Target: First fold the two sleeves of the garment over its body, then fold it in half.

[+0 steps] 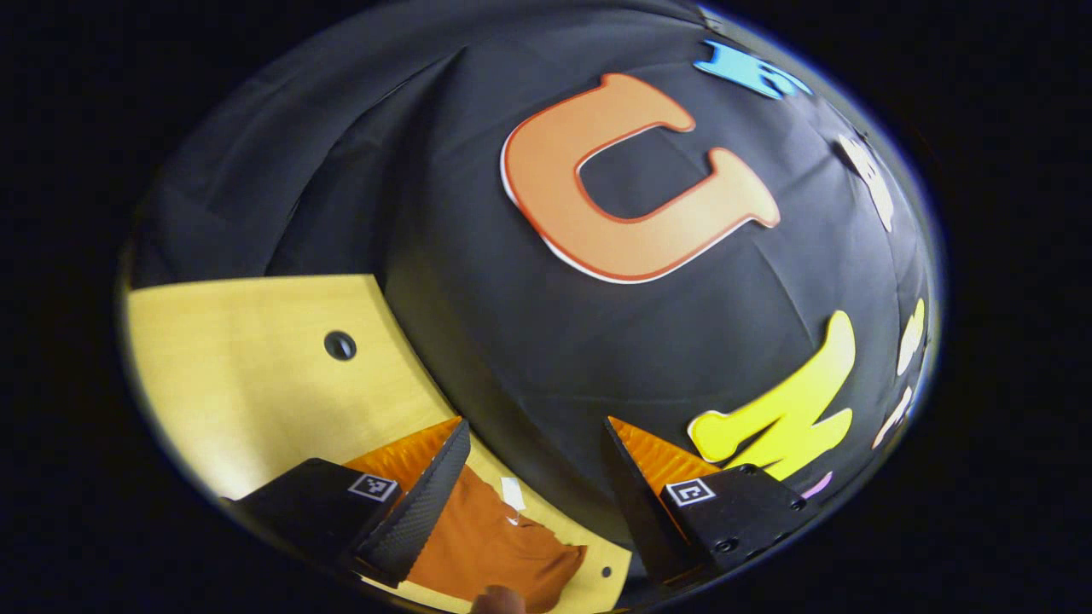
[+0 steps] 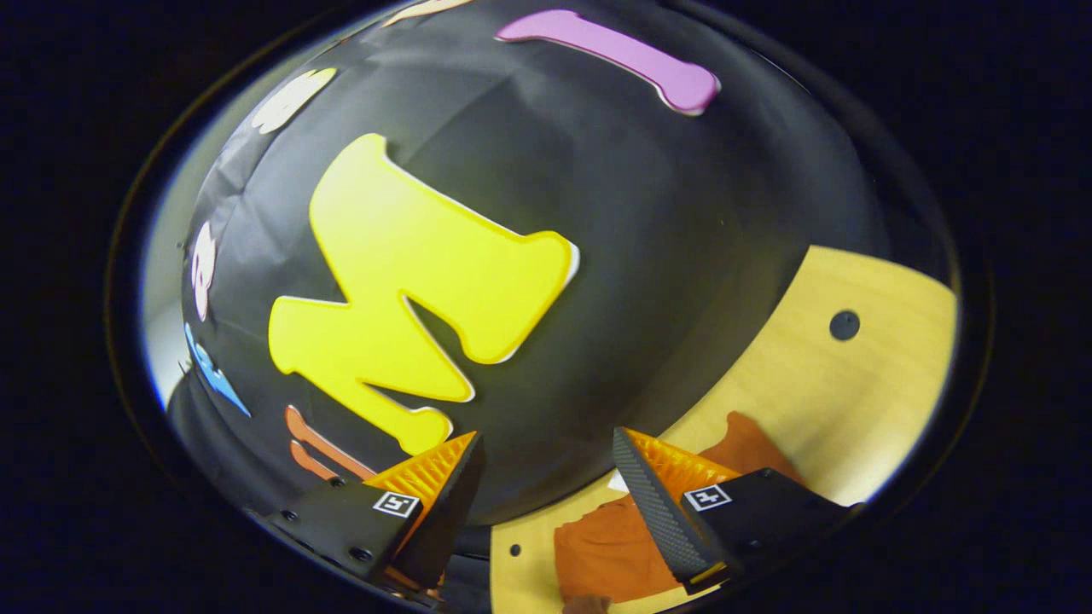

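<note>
A pale wooden table (image 1: pixel 247 375) with a small dark round hole (image 1: pixel 339 345) meets the black cloth wall (image 1: pixel 529 341). The left gripper (image 1: pixel 537 435) and the right gripper (image 2: pixel 550 443) both have fingers spread apart, holding nothing. The rust-orange garment (image 1: pixel 495 546) lies rumpled on the table at 6 o'clock, a white tag (image 1: pixel 513 493) on it.

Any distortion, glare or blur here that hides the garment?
Left gripper view: fisheye bends the table edge; garment sharp, low between the open left gripper fingers. Right gripper view: same bending, mild sheen on wood; garment partly behind a right gripper finger.
</note>
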### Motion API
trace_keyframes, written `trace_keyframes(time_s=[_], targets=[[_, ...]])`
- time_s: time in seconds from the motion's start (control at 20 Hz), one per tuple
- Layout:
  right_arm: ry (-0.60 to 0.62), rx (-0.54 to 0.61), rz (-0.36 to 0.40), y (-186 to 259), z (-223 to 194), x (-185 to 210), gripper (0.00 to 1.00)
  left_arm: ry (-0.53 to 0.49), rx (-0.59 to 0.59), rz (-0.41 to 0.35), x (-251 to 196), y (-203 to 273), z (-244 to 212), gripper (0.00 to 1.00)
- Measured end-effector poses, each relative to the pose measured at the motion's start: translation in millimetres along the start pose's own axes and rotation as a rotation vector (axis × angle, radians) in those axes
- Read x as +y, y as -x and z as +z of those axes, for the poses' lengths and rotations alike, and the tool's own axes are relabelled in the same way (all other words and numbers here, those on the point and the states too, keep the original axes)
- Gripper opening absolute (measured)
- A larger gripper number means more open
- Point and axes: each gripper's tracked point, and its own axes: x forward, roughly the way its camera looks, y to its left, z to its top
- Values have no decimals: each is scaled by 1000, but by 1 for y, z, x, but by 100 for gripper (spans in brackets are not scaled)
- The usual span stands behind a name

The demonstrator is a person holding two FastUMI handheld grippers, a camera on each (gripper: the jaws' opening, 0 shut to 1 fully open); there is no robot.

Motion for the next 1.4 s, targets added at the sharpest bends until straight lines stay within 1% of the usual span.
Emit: trace_keyframes(time_s=[0.05, 0.2, 0.35, 0.4, 0.5, 0.55, 0.6, 0.65, 0.7, 0.75, 0.8, 0.85, 0.95, 1.0, 1.05, 1.1, 1.15, 1.2, 1.25, 1.3, 1.35, 1.4], targets=[[72, -18, -19, 10, 3, 2, 96, -51, -6, 0, -1, 7, 4, 98], [254, -71, -37, 44, 14, 15, 96, -191, -42, 12, -11, 30, 21, 98], [375, -119, -71, 66, 21, 30, 96, -336, -92, 22, -29, 55, 35, 98], [416, -134, -79, 72, 21, 34, 96, -407, -119, 31, -34, 63, 42, 98], [492, -147, -106, 87, 18, 36, 96, -529, -163, 13, -56, 80, 47, 98], [523, -152, -107, 98, 16, 41, 96, -577, -172, 0, -67, 89, 47, 98], [563, -157, -130, 108, 16, 39, 96, -607, -173, -13, -74, 96, 46, 98], [609, -170, -146, 123, 15, 36, 96, -625, -161, -29, -79, 102, 41, 98], [656, -181, -176, 135, 13, 33, 96, -640, -145, -42, -81, 109, 33, 100], [705, -190, -194, 147, 10, 33, 96, -660, -124, -55, -80, 116, 25, 98], [755, -198, -211, 158, 6, 32, 96, -691, -134, -43, -77, 129, 20, 100], [796, -215, -221, 167, 3, 32, 96, -720, -151, -42, -74, 140, 20, 99], [831, -256, -217, 193, -6, 36, 96, -749, -172, -51, -67, 161, 20, 98], [843, -277, -218, 204, -9, 35, 96, -752, -175, -52, -62, 174, 16, 98], [844, -307, -207, 218, -12, 38, 96, -754, -180, -51, -57, 185, 13, 100], [845, -327, -195, 228, -16, 41, 96, -750, -191, -56, -52, 198, 10, 99], [852, -334, -183, 238, -21, 41, 92, -754, -196, -59, -48, 210, 6, 99], [864, -343, -171, 246, -24, 41, 96, -758, -207, -61, -43, 222, 3, 98], [870, -351, -160, 255, -26, 41, 96, -769, -214, -67, -40, 232, -1, 98], [874, -352, -146, 262, -29, 42, 92, -783, -213, -62, -34, 241, -6, 98], [880, -347, -148, 268, -32, 38, 96, -792, -203, -48, -27, 249, -12, 98], [880, -333, -143, 272, -36, 33, 96, -785, -194, -44, -20, 256, -17, 98]])
